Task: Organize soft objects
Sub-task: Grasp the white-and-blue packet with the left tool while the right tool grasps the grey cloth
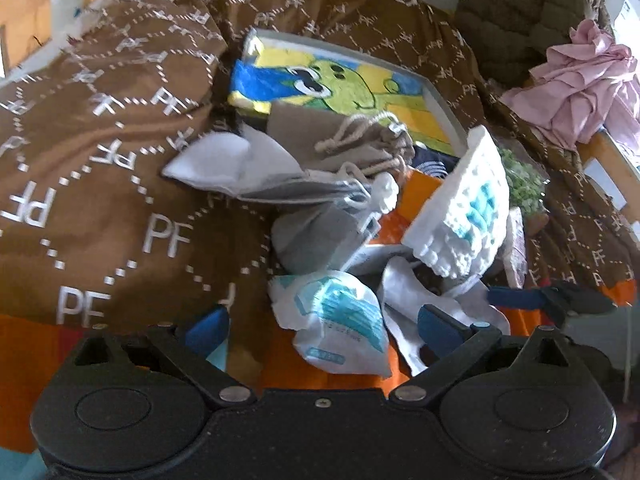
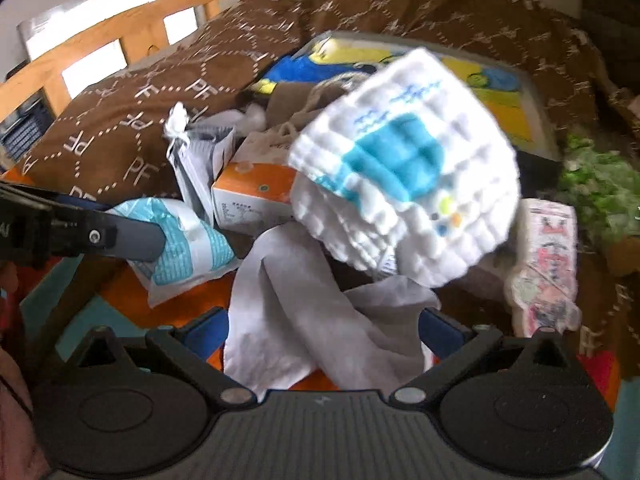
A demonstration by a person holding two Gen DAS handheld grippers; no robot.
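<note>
Your left gripper (image 1: 322, 330) has its jaws spread wide over the sealed teal-and-white packet (image 1: 334, 322), which lies between the fingers on the orange sheet (image 1: 320, 378); in the right wrist view one left finger looks to be touching the packet, not clamped. Your right gripper (image 2: 326, 330) also stands apart, with the crumpled white plastic wrap (image 2: 304, 320) bunched between its fingers, no pinch visible. Just ahead of it and above the wrap, the white quilted cloth (image 2: 404, 184) with the teal patch is blurred, and I can't tell what supports it. Further ahead sit the orange box (image 2: 252, 194), the drawstring pouches (image 1: 352, 148) and the cartoon towel (image 1: 340, 80) in a grey tray (image 1: 440, 100), all jumbled against the brown blanket (image 1: 120, 140). Judging by the heap, sorting is barely started: nothing looks grouped or stacked, nearly everything is left.
</note>
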